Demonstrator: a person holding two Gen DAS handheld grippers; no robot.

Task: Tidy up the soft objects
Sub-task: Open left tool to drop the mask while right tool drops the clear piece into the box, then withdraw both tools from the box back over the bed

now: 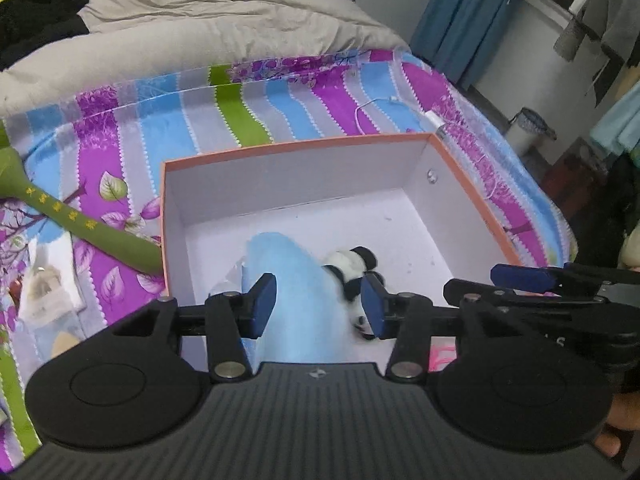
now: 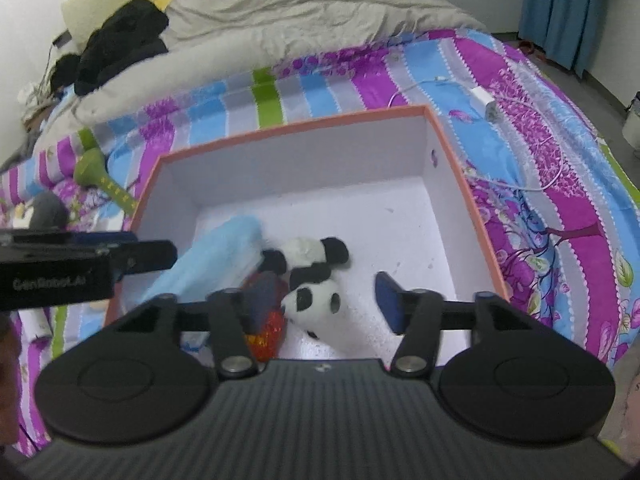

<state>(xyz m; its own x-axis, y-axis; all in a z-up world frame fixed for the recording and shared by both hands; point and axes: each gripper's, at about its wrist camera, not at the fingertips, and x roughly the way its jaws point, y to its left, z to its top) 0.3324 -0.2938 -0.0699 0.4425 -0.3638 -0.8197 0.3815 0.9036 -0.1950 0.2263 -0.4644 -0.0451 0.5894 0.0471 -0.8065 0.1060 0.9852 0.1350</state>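
both my grippers hang over the open box (image 1: 296, 148), which sits on the striped bedspread (image 1: 256, 100). left gripper (image 1: 318, 306): jaws parted, pads pressing nothing; the pale blue soft item (image 1: 292, 280) lies in the box below and between them, blurred. right gripper (image 2: 324, 300): jaws parted, gripping nothing; the panda plush (image 2: 316, 280) lies in the box beneath the gap, a red item (image 2: 268, 332) by my left finger. a green stick toy (image 2: 100, 178) lies on the bedspread, left of the box.
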